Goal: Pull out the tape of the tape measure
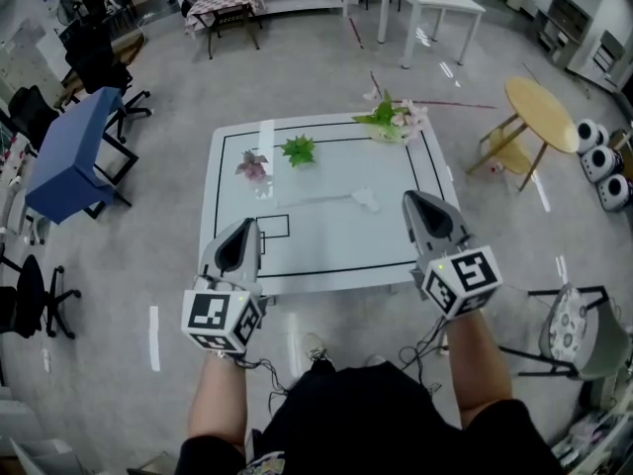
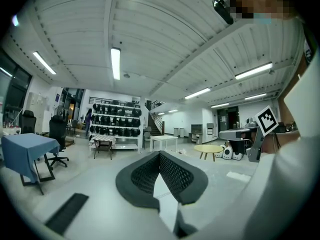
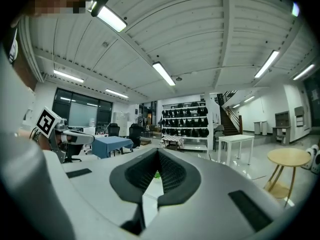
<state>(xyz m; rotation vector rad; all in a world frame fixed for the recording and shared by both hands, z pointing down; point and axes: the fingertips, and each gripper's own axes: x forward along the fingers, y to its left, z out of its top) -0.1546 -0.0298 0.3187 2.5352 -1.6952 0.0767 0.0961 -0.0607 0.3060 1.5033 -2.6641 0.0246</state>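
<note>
A small white tape measure (image 1: 366,199) lies near the middle of the table (image 1: 326,265), with a thin pale strip, likely its tape, running left from it. The left gripper (image 1: 242,234) and right gripper (image 1: 420,208) hover over the near edge, jaws together and empty. Pulling further would mean pinning the case and drawing the tape straight.

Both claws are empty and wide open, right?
No. Both are empty, but shut, not wide open: the left gripper view shows the left claw with its jaws together, and the right gripper view shows the right claw the same.
</note>
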